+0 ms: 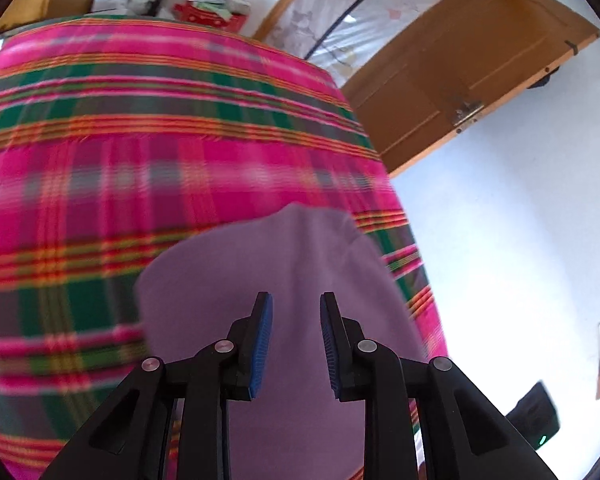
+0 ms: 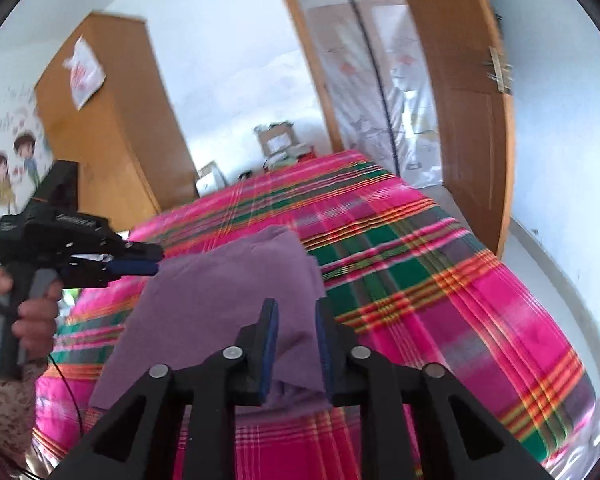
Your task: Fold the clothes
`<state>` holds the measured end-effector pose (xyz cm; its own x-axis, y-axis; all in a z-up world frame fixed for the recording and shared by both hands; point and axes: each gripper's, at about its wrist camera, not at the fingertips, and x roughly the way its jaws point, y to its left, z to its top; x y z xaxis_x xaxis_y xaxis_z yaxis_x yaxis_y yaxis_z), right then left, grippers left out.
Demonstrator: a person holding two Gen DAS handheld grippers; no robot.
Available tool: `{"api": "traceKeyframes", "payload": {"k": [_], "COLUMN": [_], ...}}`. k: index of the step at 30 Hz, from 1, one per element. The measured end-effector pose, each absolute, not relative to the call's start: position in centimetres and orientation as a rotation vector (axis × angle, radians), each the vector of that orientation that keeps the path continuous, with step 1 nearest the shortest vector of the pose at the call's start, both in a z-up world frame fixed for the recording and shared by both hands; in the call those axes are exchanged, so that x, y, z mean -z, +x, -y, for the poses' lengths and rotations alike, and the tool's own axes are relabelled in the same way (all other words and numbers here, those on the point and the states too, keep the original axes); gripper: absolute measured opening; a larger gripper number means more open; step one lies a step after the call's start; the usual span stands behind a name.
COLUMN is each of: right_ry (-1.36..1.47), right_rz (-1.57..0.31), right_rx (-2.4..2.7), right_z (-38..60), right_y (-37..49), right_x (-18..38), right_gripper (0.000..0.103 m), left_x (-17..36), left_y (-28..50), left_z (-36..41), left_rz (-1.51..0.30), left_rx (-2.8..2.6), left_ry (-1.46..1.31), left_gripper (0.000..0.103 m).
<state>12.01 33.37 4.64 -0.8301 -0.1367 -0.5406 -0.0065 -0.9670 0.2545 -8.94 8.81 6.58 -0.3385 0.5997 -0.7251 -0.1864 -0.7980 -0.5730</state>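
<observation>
The purple cloth (image 2: 236,280) lay folded on the plaid bed (image 2: 440,280), near its edge. Your left gripper (image 1: 296,340) stood narrowly open above it, holding nothing. Your right gripper (image 2: 296,344) had cloth between its narrow jaws; pulling away could drag the fold open.

The purple garment (image 2: 228,292) is a plain, matte cloth of even mauve colour — no print or trim can be made out. It lies on the bed (image 2: 440,264), over the pink, green and orange plaid cover, toward the near left part of it. The cloth is partly gathered: its far end humps up in a soft fold, with one layer doubled over another, while the near left portion spreads flatter, ending in a straight edge. In the left wrist view the garment (image 1: 284,264) shows a rounded far outline — smooth, with few creases.
</observation>
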Motion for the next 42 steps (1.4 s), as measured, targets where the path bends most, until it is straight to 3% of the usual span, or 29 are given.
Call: {"api": "traceKeyframes", "payload": {"k": [3,10,23,30,34,42], "right_ry": [0.937,1.048,1.052,1.022,1.102,1.114], "right_rz": [0.293,0.076,0.239,0.292,0.419,0.480], "right_rx": [2.882,2.966,2.956,2.876,2.825,2.801], "right_z": [-32.2,-32.5,-34.9,-34.6,-35.4,-36.7], "right_y": [11.4,13.5,14.9,11.1,10.2,11.6], "right_x": [-3.9,-2.0,-3.1,-3.6,-1.4,-0.7], "right_gripper": [0.035,0.035,0.038,0.038,0.024,0.026], "left_x": [-5.5,-4.9,-4.5,-4.0,-3.4,-2.1], "left_y": [-7.5,-5.4,-4.1,-3.6,-3.5,-3.7], "left_z": [-8.0,-8.2,-6.1,-4.6,-4.6,-4.3], "left_rz": [0.538,0.502,0.556,0.603,0.604,0.637], "left_rx": [-2.166,-2.194,-2.183,-2.170,-2.154,-2.121], "left_ry": [-1.432,-1.378,-1.378,-1.370,-1.394,-1.431], "left_gripper": [0.025,0.025,0.025,0.025,0.025,0.027]}}
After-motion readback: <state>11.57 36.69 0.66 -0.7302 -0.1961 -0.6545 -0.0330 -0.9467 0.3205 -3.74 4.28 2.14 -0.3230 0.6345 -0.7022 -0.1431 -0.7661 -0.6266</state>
